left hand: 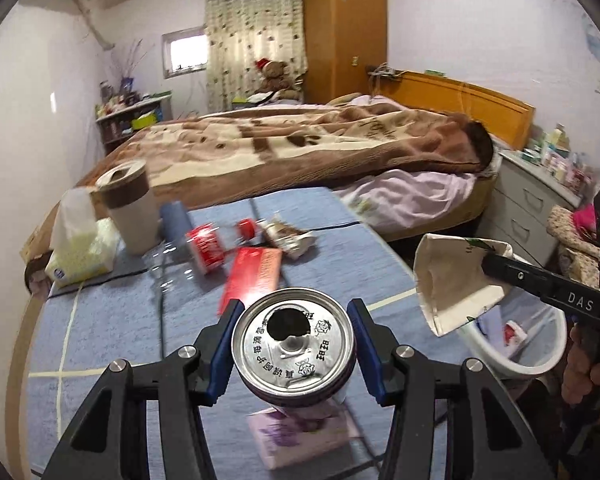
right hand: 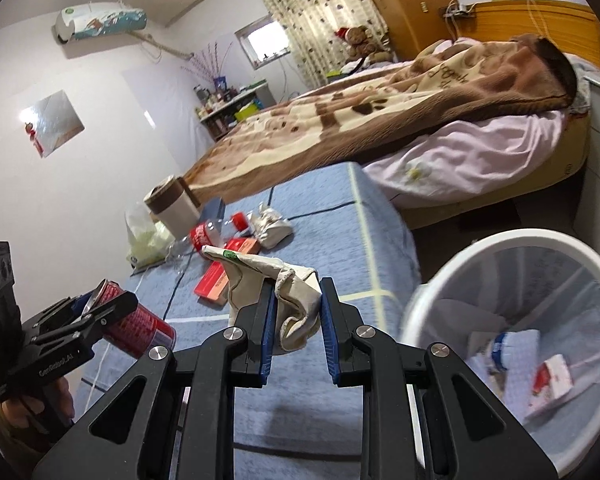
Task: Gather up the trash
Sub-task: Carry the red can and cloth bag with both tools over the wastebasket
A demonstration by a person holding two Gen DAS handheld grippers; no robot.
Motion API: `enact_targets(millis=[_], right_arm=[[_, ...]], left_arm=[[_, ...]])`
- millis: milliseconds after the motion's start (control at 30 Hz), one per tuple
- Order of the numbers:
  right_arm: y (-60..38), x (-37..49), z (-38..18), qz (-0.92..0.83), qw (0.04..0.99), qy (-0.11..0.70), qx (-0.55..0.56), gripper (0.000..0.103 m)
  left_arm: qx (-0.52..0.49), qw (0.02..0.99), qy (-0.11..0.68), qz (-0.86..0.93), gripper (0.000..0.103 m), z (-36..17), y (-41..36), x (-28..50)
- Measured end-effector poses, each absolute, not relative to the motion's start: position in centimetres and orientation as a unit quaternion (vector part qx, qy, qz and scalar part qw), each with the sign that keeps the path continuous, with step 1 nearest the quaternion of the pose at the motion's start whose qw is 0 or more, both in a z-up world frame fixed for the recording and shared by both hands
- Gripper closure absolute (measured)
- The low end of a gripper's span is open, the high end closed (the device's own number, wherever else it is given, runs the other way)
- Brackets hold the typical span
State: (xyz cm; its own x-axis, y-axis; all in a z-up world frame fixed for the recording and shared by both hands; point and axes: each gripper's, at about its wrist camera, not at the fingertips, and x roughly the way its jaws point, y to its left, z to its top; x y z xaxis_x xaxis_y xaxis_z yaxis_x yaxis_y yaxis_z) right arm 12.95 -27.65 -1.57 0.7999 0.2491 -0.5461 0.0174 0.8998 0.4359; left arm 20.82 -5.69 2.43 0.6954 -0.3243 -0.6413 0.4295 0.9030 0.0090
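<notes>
My left gripper [left hand: 294, 340] is shut on an opened red drink can [left hand: 294, 346], held above the blue tablecloth; the can also shows in the right wrist view [right hand: 140, 326]. My right gripper [right hand: 296, 316] is shut on a crushed white paper cup [right hand: 296, 308], which appears in the left wrist view [left hand: 456, 280] above the white wastebasket [right hand: 432, 280]. The basket [left hand: 512, 364] stands right of the table and holds several scraps. On the table lie a plastic cola bottle [left hand: 206, 246], a red box [left hand: 252, 276] and a crumpled wrapper [left hand: 290, 238].
A tissue pack [left hand: 80, 248], a brown-banded tumbler [left hand: 130, 208] and a pink packet [left hand: 304, 436] sit on the blue-clothed table [left hand: 112, 320]. A bed with a brown blanket [left hand: 300, 148] is behind. Drawers [left hand: 528, 208] stand at the right.
</notes>
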Motion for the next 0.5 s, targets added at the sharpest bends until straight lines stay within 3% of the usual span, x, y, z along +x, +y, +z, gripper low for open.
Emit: enact_targets(millis=[500], right_arm=[[-33.9, 8.0, -0.4, -0.035, 0.938, 0.274, 0.207, 0.081]], left_arm=[[0.094, 0.898, 0.313, -0.295, 0.05, 3.4, -15.7, 16.2]])
